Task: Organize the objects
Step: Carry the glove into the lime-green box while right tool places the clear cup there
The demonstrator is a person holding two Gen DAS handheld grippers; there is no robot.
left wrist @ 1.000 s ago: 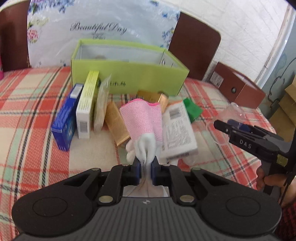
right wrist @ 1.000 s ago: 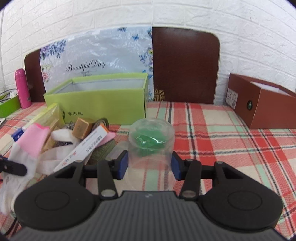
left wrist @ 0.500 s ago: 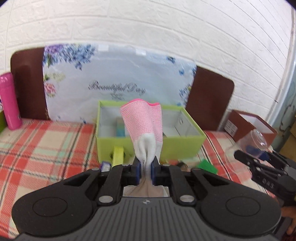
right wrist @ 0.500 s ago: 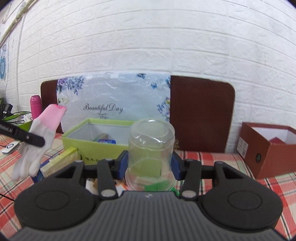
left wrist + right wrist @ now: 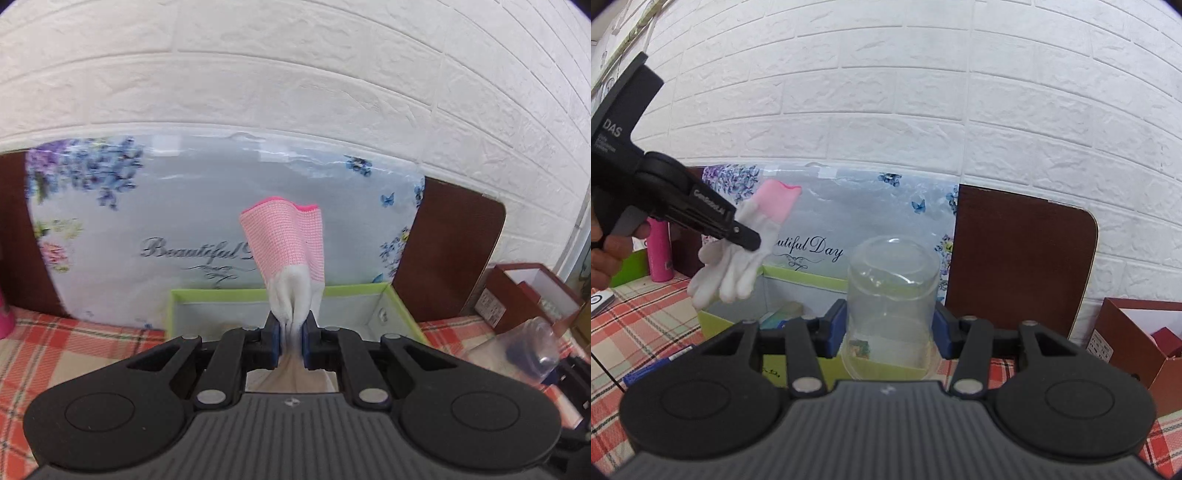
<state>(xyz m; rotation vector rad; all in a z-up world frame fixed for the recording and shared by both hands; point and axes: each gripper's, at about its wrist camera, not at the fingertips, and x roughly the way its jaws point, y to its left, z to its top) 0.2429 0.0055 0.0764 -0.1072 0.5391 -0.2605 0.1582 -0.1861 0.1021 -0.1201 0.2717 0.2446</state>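
My left gripper (image 5: 290,341) is shut on a pink-and-white glove (image 5: 286,247) and holds it up in the air in front of the open green box (image 5: 400,314). In the right wrist view the glove (image 5: 746,236) hangs from the left gripper (image 5: 748,240) above the box's left end (image 5: 716,325). My right gripper (image 5: 890,332) is shut on a clear plastic cup (image 5: 892,295), held upside down above the green box. The cup also shows at the right edge of the left wrist view (image 5: 535,343).
A floral "Beautiful Day" bag (image 5: 166,229) and brown boards (image 5: 1019,258) lean on the white brick wall behind the box. A brown box (image 5: 1134,343) stands on the plaid tablecloth (image 5: 639,325) at the right. A pink bottle (image 5: 661,254) stands far left.
Both grippers have risen from the table, carrying the glove and the cup upward and toward the green box. The loose items on the cloth have dropped out of view.
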